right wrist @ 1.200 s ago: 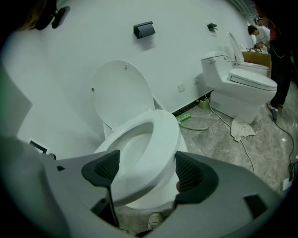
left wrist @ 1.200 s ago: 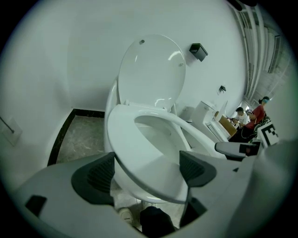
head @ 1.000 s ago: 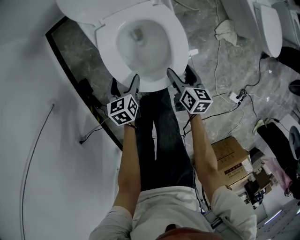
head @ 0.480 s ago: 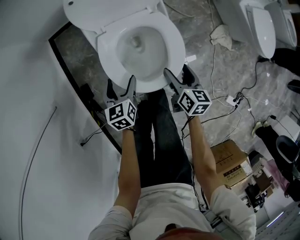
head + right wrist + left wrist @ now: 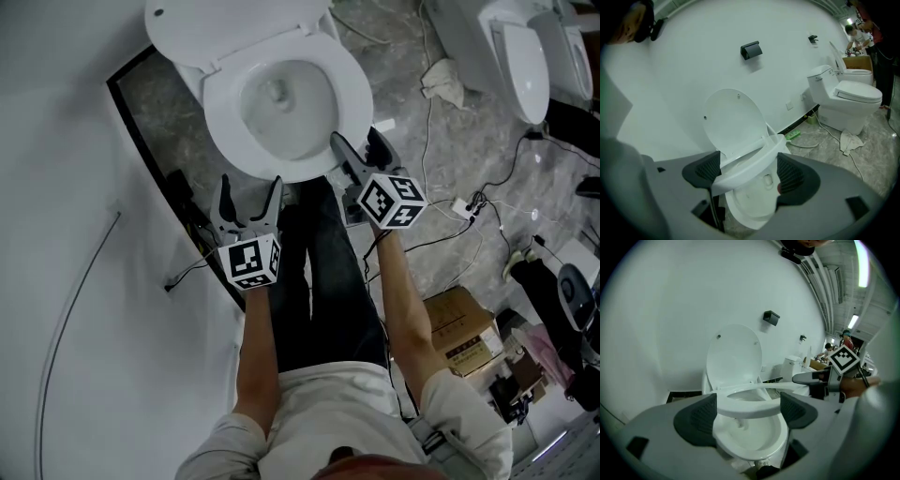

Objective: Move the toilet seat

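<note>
From the head view, the toilet seat lies over the bowl with the lid tipped back against the wall. The right gripper is at the seat's front right rim, while the left gripper hangs just short of the front edge, apart from it. In the left gripper view, its jaws are spread with nothing touching their pads. The seat shows beyond them, raised off the bowl and roughly level, with the right gripper's jaw over its far end. In the right gripper view, the seat's rim runs tilted between the two pads and seems to fill the gap, so I judge these jaws to be clamped on it. The raised seat supports this reading. The step looks like swinging the seat on its hinge. To do it well, the right hand should follow the hinge's arc rather than pull straight. The grip should stay square across the rim so the smooth plastic does not slide out. The left jaws should stay clear of the seat's path, ready to steady the front edge if it slips.
</note>
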Demonstrator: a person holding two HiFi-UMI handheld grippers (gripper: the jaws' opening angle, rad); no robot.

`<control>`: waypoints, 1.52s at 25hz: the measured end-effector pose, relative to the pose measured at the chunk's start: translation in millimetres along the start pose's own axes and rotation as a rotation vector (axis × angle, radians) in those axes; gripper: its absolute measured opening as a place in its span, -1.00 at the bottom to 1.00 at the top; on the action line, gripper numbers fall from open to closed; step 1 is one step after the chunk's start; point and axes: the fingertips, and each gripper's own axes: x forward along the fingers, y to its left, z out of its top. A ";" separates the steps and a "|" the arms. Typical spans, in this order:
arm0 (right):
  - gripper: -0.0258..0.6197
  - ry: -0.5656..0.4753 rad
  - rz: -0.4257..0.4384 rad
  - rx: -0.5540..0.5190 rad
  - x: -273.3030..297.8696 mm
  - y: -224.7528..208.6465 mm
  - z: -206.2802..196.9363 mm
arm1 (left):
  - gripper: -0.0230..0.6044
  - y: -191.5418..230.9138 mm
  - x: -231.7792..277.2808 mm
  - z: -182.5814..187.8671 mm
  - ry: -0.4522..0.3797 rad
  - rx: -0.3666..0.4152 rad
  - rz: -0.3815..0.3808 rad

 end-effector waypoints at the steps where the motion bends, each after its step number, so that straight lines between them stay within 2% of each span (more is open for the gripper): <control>1: 0.30 -0.004 0.000 0.005 0.3 1.4 2.4 | 0.47 -2.1 -2.1 2.1 -0.003 0.014 -0.008; 7: 0.30 -0.019 -0.002 0.031 0.7 7.7 15.0 | 0.47 -25.0 -7.0 3.5 0.021 0.122 -0.079; 11: 0.30 -0.025 0.000 0.042 2.5 11.2 22.3 | 0.47 -32.1 6.6 1.3 0.045 0.174 -0.095; 22: 0.30 -0.064 0.003 0.089 0.8 17.2 38.4 | 0.45 -33.9 17.7 23.1 0.042 0.185 -0.116; 24: 0.30 -0.086 -0.005 0.048 -3.4 19.3 42.0 | 0.44 -33.4 18.1 24.8 0.040 0.174 -0.114; 26: 0.30 -0.120 0.009 -0.039 -10.0 26.9 48.6 | 0.44 -31.6 18.9 30.0 0.028 0.164 -0.111; 31: 0.30 -0.155 0.104 -0.153 -30.0 43.1 55.7 | 0.44 -28.8 19.4 43.8 -0.002 0.140 -0.108; 36: 0.29 -0.108 0.166 -0.328 -39.0 55.3 47.4 | 0.44 -23.8 22.2 55.6 -0.029 0.102 -0.090; 38: 0.25 -0.099 0.164 -0.395 -41.0 58.7 44.4 | 0.44 -22.4 23.5 63.1 -0.046 0.093 -0.088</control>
